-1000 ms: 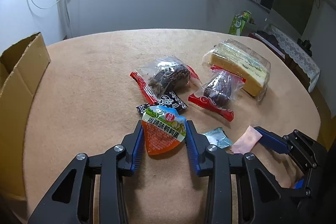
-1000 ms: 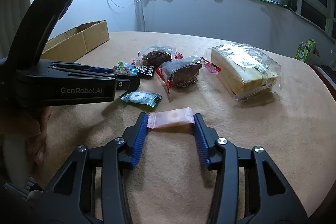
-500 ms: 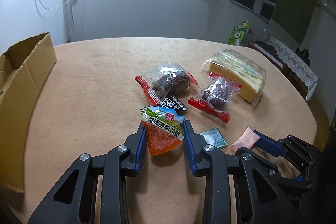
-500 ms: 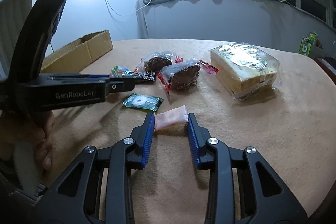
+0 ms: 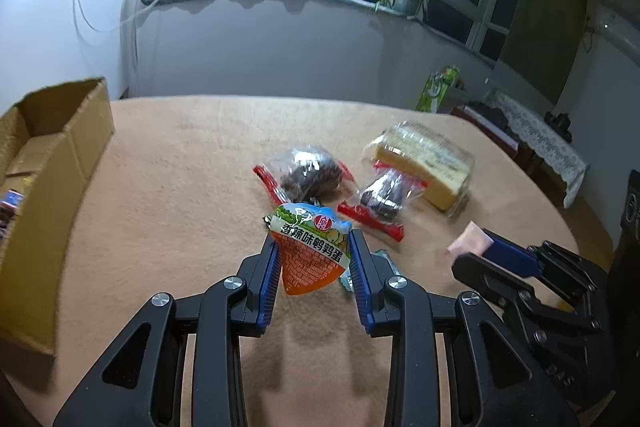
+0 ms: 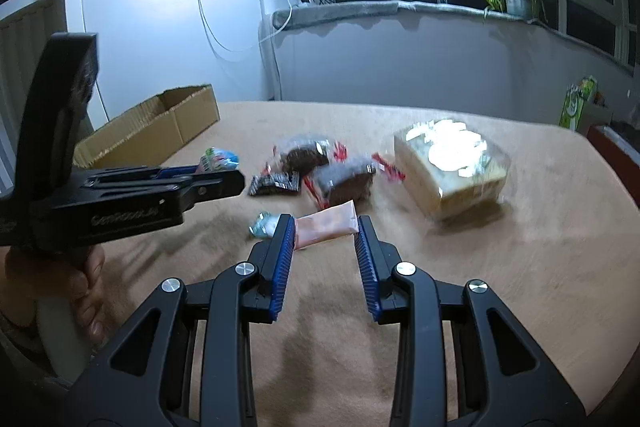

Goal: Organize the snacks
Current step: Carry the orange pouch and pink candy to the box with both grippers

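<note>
My left gripper is shut on an orange-and-green quail egg packet and holds it above the round tan table. My right gripper is shut on a pink sachet, also lifted; the sachet shows in the left wrist view. On the table lie two clear dark-cake packs, a wrapped sponge cake loaf, a black packet and a small teal packet. An open cardboard box stands at the left.
The box holds a few packets at its left end. A green carton stands beyond the table's far right edge. A low side table with a lace cloth is to the right. A wall curves behind the table.
Both grippers have closed on their packets and lifted them off the table, rising and tilting upward. The other snacks have not moved.
</note>
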Motion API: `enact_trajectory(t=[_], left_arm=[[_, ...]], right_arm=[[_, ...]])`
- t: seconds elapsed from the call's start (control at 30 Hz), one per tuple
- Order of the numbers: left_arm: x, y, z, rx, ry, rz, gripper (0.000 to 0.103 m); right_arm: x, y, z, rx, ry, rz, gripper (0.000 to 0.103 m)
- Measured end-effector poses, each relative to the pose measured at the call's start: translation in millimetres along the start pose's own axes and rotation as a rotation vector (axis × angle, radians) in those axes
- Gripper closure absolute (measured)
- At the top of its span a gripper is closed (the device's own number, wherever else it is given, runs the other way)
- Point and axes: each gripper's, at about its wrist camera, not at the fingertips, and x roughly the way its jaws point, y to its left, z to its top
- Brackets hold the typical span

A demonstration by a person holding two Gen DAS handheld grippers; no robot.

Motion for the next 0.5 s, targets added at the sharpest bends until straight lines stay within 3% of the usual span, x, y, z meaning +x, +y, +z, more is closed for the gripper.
enact_trajectory(t=[0.23, 0.5], left_arm=[[-38.1, 20.3, 8.8, -0.046, -0.081, 0.013, 0.072], [-78.3, 54.0, 6.3, -0.091, -0.167, 0.073, 0.072]], right_arm=[[-3.1, 29.6, 27.1, -0.065, -0.031, 0.013, 0.071], [7.3, 89.0, 58.0, -0.171, -0.061, 0.079, 0.071]])
